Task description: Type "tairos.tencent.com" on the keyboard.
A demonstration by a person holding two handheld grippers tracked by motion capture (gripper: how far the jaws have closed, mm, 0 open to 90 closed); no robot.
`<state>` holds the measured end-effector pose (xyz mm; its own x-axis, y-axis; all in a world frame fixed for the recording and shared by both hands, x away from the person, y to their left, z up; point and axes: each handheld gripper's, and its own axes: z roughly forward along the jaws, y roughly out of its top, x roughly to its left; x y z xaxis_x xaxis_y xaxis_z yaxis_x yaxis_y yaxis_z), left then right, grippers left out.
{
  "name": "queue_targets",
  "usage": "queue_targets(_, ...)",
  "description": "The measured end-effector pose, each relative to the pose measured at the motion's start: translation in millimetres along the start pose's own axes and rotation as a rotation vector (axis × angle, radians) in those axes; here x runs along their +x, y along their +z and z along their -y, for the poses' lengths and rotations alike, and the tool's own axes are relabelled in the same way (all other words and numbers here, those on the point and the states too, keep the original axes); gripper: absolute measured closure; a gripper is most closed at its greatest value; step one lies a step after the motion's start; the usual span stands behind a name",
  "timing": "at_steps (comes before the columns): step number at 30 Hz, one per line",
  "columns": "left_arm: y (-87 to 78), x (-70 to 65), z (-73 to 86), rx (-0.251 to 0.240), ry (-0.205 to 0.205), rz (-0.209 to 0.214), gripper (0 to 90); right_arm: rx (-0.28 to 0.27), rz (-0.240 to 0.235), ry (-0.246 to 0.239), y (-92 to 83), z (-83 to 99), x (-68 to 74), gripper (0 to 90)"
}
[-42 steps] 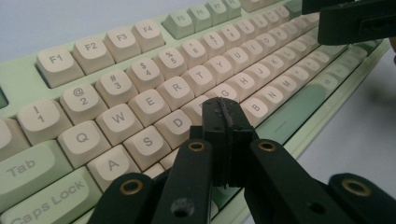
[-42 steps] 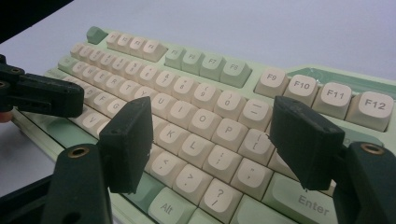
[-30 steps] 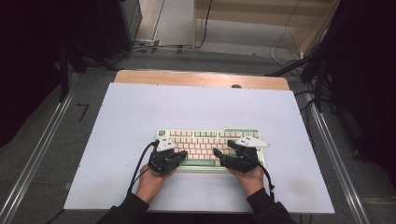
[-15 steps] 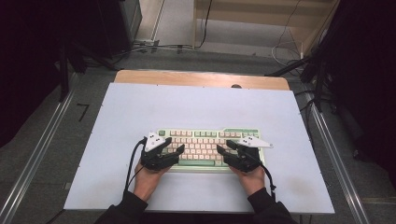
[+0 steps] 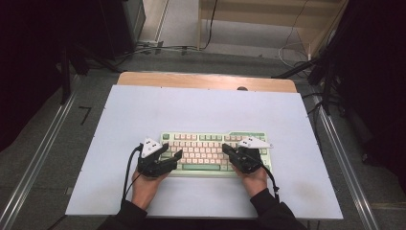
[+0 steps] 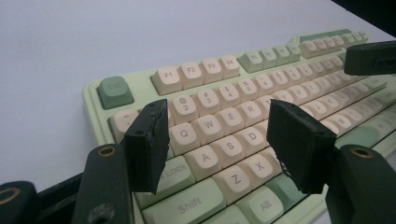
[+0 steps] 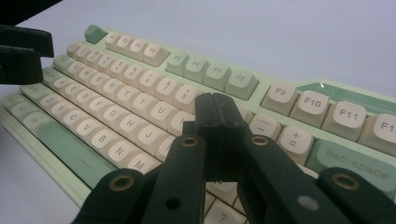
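Observation:
A pale green keyboard (image 5: pixel 206 143) with cream and green keys lies on the near half of the table. My left gripper (image 5: pixel 173 155) hovers over its left end. Its jaws have just been opening and now stand open above the Q, W, A, S keys (image 6: pixel 217 130), with nothing between them. My right gripper (image 5: pixel 226 149) is over the keyboard's right half. Its jaws have just closed and meet pad to pad (image 7: pixel 215 105) above the keys near P, holding nothing. The right gripper's jaw (image 6: pixel 371 57) shows far off in the left gripper view, and the left gripper's jaw (image 7: pixel 21 53) in the right gripper view.
A white sheet (image 5: pixel 201 110) covers the table, with a wooden strip (image 5: pixel 206 81) along its far edge. Metal rails (image 5: pixel 38 163) run along the floor on both sides. Cables and dark equipment lie beyond the table.
The left gripper has shifted a little left along the keyboard and its jaws have opened. The right gripper's jaws have come together while that hand stayed in place.

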<state>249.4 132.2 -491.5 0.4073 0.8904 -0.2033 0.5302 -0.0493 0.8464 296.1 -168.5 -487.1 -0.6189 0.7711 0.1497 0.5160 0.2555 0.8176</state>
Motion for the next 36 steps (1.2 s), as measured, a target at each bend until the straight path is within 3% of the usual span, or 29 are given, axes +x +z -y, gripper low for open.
queue_targets(14, -11.9, 8.0, 6.3, -0.002, -0.023, -0.03, 39.4, 0.066, 0.014, -0.006, 17.2, -5.0, 4.3, 87.6)
queue_targets(25, -13.6, 9.3, 6.9, -0.001, -0.027, -0.033, 39.5, 0.099, 0.027, -0.007, 20.8, -5.3, 5.3, 87.7)
queue_targets(33, -13.3, 9.4, 7.0, 0.002, -0.028, -0.032, 39.5, 0.078, 0.007, -0.004, 18.4, -6.4, 6.3, 87.5)
queue_targets(36, -13.2, 9.3, 6.8, 0.001, -0.027, -0.03, 39.5, 0.066, -0.009, 0.002, 17.1, -6.7, 7.1, 76.9)
